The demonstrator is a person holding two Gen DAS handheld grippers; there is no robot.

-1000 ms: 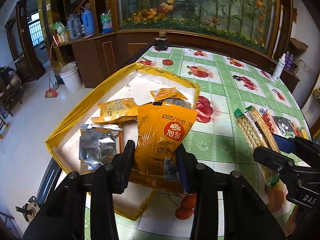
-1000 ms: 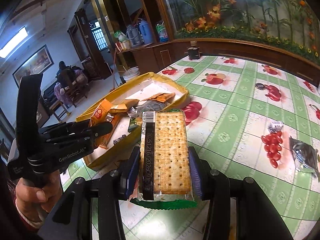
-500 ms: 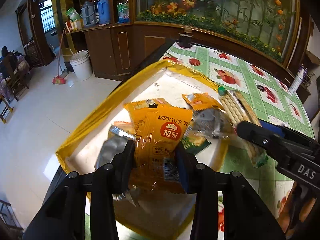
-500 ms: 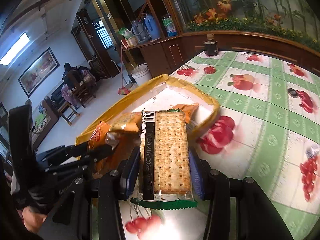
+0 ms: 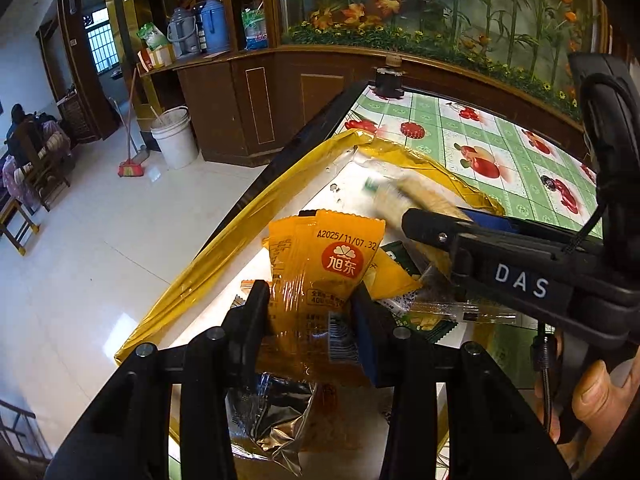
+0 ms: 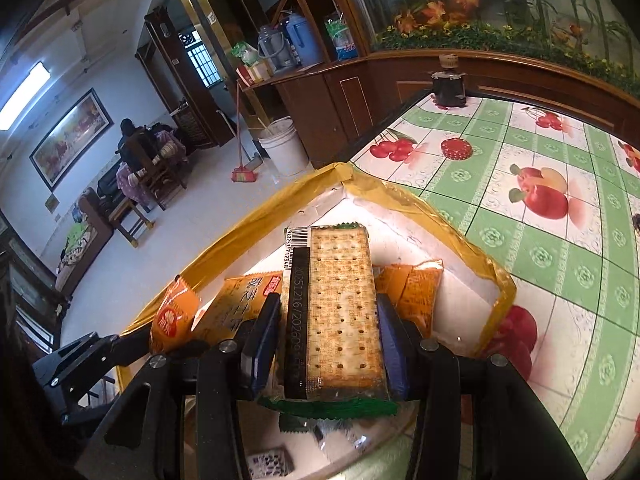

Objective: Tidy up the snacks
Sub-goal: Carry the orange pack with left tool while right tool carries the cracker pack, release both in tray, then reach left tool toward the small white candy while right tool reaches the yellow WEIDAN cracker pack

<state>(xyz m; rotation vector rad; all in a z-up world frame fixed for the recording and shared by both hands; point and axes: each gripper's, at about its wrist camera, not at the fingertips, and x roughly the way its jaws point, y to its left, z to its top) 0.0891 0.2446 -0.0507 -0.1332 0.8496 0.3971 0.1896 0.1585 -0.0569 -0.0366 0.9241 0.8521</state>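
My left gripper is shut on an orange snack packet and holds it over the white box with yellow-taped rim. My right gripper is shut on a cracker pack and holds it over the same box. The right gripper also shows in the left wrist view, with the cracker pack blurred beyond it. The left gripper shows in the right wrist view with the orange packet. Several orange and silver packets lie in the box.
The box stands at the left edge of a table with a green fruit-print cloth. A dark jar stands at the table's far end. Beyond the edge lies the floor with a white bucket and a wooden cabinet.
Both grippers have moved left over the box, each still holding its snack. The right gripper with the cracker pack has come in close beside the left one.
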